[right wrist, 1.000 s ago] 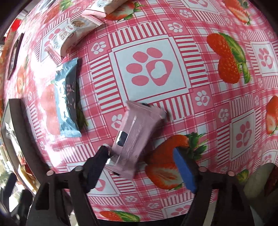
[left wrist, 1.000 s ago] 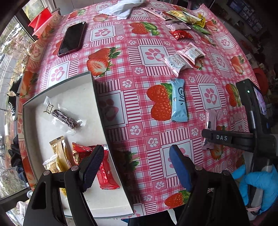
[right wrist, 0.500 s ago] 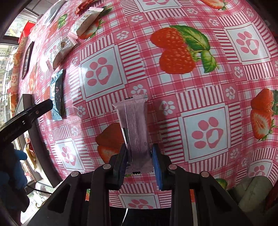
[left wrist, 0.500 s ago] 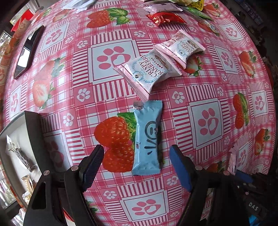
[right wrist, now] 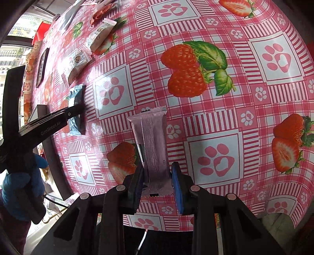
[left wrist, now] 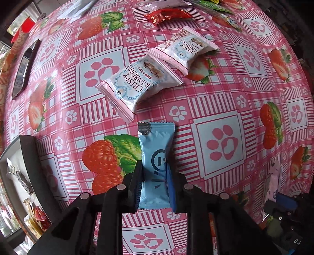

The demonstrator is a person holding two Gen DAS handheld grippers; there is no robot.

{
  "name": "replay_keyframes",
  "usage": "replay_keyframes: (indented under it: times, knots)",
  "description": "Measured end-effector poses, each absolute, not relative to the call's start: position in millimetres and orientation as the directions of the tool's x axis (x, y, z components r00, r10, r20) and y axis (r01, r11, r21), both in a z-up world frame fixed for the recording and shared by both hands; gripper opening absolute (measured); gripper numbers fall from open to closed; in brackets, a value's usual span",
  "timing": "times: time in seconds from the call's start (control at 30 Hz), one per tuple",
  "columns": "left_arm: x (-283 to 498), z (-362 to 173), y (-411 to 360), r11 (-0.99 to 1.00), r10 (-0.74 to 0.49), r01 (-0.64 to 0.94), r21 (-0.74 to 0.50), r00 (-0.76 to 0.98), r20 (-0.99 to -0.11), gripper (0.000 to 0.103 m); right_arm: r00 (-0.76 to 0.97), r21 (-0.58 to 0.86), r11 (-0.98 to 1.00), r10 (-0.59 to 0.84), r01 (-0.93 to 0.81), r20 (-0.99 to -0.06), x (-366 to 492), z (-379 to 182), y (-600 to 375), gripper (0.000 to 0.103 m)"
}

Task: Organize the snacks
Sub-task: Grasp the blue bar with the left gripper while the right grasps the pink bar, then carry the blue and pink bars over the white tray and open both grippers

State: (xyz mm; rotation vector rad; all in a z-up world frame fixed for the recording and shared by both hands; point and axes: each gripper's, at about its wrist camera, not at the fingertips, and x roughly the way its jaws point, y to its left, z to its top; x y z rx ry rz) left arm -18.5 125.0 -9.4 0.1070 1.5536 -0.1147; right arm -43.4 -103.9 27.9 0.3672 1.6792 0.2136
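Both tools are loaded at once, prob. so two snacks go to the tray in one trip. Left tool [left wrist: 155,184] is clamped across the near half of a light-blue foil snack bar w/ a dark round logo [left wrist: 156,155]; the bar lies flat on the round counter w/ its pink strawberry-and-paw-print plastic cloth [left wrist: 225,102], gripped by its long edges so it shouldn't twist when lifted. Right tool [right wrist: 158,184] is pinched on the near end of a pale-pink foil bar wrapper, seam side up [right wrist: 152,141]; the wrapper juts forward from the pads, far end over the cloth, can't tell if it's touching. The grey rectangular tray w/ dark rim [left wrist: 29,157] sits at the left counter edge, just beside the blue bar, already holding a clear-wrapped dark bar [left wrist: 20,179] and a red packet [left wrist: 40,216] — likely the drop spot. Two white-and-pink "Crispy Cranberry" pouches [left wrist: 140,84] lie just beyond the blue bar, overlapping at one corner, w/ more packets [left wrist: 168,15] at the far edge; those look left to do. Black phone [left wrist: 22,68] lies far left, not a snack, leave it.
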Motion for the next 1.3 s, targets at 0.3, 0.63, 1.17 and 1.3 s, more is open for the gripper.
replay_keyframes:
  times: [0.3,0.63,1.17,1.3]
  knots:
    - [-53,46,141,0.991,-0.083,0.110,-0.072,0.105,-0.991,0.025,-0.086,0.371,0.925,0.377,0.079,-0.922,-22,47,-114,0.029]
    - [-91,86,202,0.998,-0.062,-0.008,-0.065,0.165,-0.984,0.025,-0.103,0.393,0.919,0.393,0.021,-0.914,-29,48,-78,0.029]
    - [-126,94,331,0.989,-0.082,-0.100,-0.106,0.221,-0.972,0.025,-0.081,0.399,0.913,0.393,-0.081,-0.916,-47,73,60,0.029]
    - [-139,93,368,0.989,-0.073,-0.107,-0.098,0.214,-0.974,0.025,-0.082,0.431,0.897,0.424,-0.102,-0.902,-57,84,111,0.029]
